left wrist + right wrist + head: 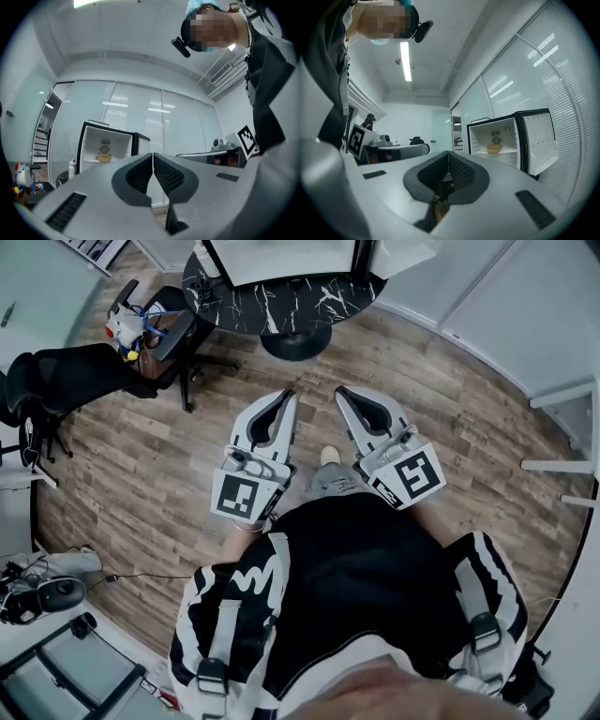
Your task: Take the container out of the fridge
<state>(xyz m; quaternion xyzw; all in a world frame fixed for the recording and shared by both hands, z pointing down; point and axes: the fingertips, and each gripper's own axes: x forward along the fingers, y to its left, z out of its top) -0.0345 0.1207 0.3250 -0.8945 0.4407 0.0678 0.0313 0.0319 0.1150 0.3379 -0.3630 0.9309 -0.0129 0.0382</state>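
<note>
Looking steeply down at a wooden floor, a black office chair (66,376) sits at far left and a round table (281,301) with a black marble pattern at top centre. In the middle, the left gripper (286,396) and the right gripper (343,392) lie side by side. Each has its jaws pressed together with nothing between them. The left marker cube (246,495) and right marker cube (413,475) show black-and-white square codes, not letters.

In the left gripper view, a small fridge (121,147) stands at lower left, open and white inside. On its back wall is a round dark emblem (104,148) under a small label, both too small to read. Just below, on the shelf, sits the container (104,157), a low, pale yellow bowl, well apart from both grippers.

In the right gripper view, the fridge door (539,140) is swung open to the right.
</note>
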